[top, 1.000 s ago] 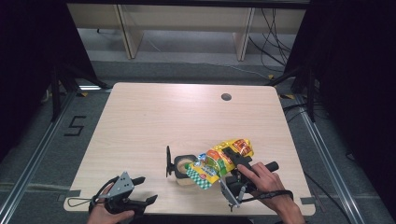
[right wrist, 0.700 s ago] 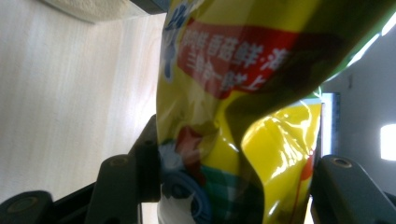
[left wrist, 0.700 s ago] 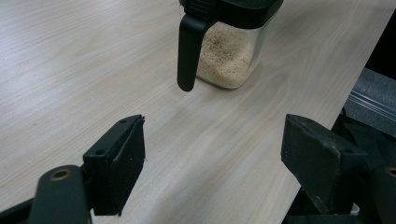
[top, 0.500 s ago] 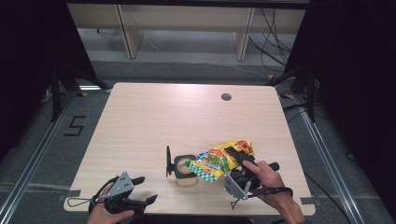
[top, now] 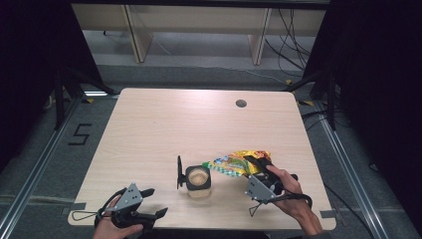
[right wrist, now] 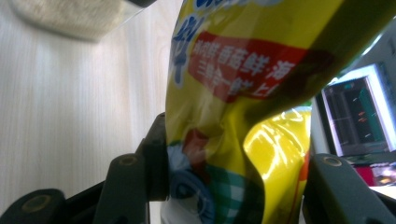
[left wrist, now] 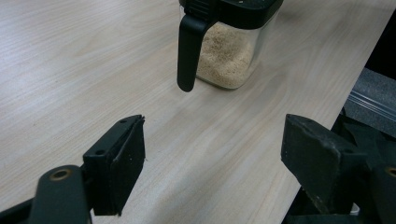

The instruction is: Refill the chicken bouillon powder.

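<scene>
A clear jar (top: pixel 199 181) of beige granules stands near the table's front middle, and its black flip lid (top: pixel 179 172) stands up on its left side. My right gripper (top: pixel 256 165) is shut on a yellow printed bag (top: pixel 233 164), which lies tilted with its far end at the jar's rim. Its jaws have just been closing with the bag (right wrist: pixel 243 93) squeezed between them. My left gripper (top: pixel 155 201) rests open at the front left edge. The jar (left wrist: pixel 229 51) stands ahead of my left gripper (left wrist: pixel 215 163), with nothing between the jaws.
A round cable hole (top: pixel 241 103) sits in the tabletop near the far right. The wooden table (top: pixel 164 129) ends close behind both hands. Shelf frames and cables stand beyond the far edge. A lit monitor (right wrist: pixel 359 116) shows past the bag.
The right gripper has shifted a little up the picture and to the right with the bag, which now lies flatter beside the jar. The left gripper has stayed put.
</scene>
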Tool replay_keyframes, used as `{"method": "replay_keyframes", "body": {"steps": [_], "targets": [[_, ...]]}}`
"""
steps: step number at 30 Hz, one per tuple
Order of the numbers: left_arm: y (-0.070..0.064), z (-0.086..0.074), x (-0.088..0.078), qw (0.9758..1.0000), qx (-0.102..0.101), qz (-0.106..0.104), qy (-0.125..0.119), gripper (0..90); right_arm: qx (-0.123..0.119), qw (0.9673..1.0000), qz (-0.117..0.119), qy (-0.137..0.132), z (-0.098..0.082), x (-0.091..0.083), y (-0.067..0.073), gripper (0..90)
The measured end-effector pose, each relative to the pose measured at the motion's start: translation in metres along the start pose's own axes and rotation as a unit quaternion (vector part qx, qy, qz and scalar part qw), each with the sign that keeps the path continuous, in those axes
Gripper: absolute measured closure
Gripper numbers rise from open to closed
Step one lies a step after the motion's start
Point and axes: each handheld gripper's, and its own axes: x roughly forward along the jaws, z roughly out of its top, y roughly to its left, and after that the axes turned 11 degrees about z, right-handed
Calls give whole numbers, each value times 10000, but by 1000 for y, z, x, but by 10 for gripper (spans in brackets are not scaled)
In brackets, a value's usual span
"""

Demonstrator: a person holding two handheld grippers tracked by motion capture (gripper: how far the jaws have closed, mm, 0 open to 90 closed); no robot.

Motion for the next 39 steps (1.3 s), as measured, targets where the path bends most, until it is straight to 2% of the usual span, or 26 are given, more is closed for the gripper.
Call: {"method": "replay_keyframes", "body": {"steps": [3, 6, 9, 10, 11, 12, 13, 14, 15, 16, 17, 18, 19, 21, 23, 24, 25, 27, 28, 29, 32, 34, 35, 36, 37, 39], "targets": [[1, 0, 0, 10000, 62, 13, 31, 216, 497, 9985, 39, -225, -7, 1, -4, 520], [1, 0, 0, 10000, 53, 14, 30, 216, 926, 9944, 91, -509, -15, 5, -9, 525], [0, 0, 1, 10000, 49, 23, -10, 216, 1311, 9885, 153, -734, -25, 12, -13, 535], [1, 0, 2, 9999, 118, 4, -45, 216, 1355, 9875, 176, -781, -28, 15, -15, 537], [2, 0, 2, 9998, 199, -4, -53, 216, 1512, 9845, 231, -852, -31, 18, -16, 539], [2, 1, 0, 9998, 191, 4, 5, 216, 1706, 9807, 242, -928, -35, 22, -16, 543], [-1, 0, 1, 10000, -9, 6, 1, 216, 1894, 9766, 276, -982, -39, 25, -16, 546], [0, 0, 0, 10000, 2, 11, -4, 216, 2014, 9737, 296, -1020, -43, 29, -17, 550], [1, 1, 0, 10000, 68, 14, -25, 216, 2090, 9721, 332, -1014, -46, 32, -17, 552], [0, 0, 0, 10000, -18, 19, -13, 216, 2095, 9722, 351, -989, -49, 35, -17, 553], [1, 1, -1, 10000, 59, 24, -26, 216, 2196, 9699, 378, -977, -53, 37, -15, 554], [4, 1, -2, 9996, 280, 67, 33, 216, 2291, 9673, 307, -1046, -57, 37, -15, 556], [1, 1, -1, 10000, 35, 1, -16, 216, 2446, 9627, 303, -1114, -61, 36, -17, 556], [0, 1, -2, 10000, 41, 21, -4, 216, 2701, 9530, 241, -1350, -72, 35, -19, 555], [0, 1, -2, 10000, -7, 17, -36, 216, 3207, 9337, 282, -1567, -82, 33, -18, 555], [0, 1, -2, 10000, -7, 17, -39, 216, 3246, 9318, 254, -1607, -85, 33, -18, 555], [0, 1, -2, 10000, -10, 21, -43, 216, 3387, 9263, 298, -1627, -88, 31, -17, 555], [1, 1, -2, 10000, 62, 36, 2, 216, 3471, 9218, 201, -1716, -91, 31, -16, 555], [1, 1, -2, 10000, 88, 31, -30, 216, 3553, 9183, 226, -1730, -92, 31, -16, 555], [1, 1, -1, 10000, 65, 18, -15, 216, 3548, 9190, 297, -1693, -93, 29, -17, 555], [0, 1, -2, 10000, -9, 30, -33, 216, 3560, 9186, 265, -1696, -93, 30, -17, 554], [2, 1, -2, 9999, 157, 23, -33, 216, 3570, 9185, 248, -1685, -93, 29, -16, 553], [2, 1, -2, 9998, 181, 24, -39, 216, 3606, 9159, 294, -1740, -94, 30, -17, 553], [2, 1, -2, 9998, 174, 24, -35, 216, 3591, 9171, 257, -1710, -94, 29, -17, 552], [2, 1, -2, 9998, 180, 23, -39, 216, 3644, 9143, 194, -1758, -94, 30, -16, 551], [3, 1, -2, 9998, 197, 22, -25, 216, 3625, 9159, 285, -1703, -95, 28, -16, 550]]}}
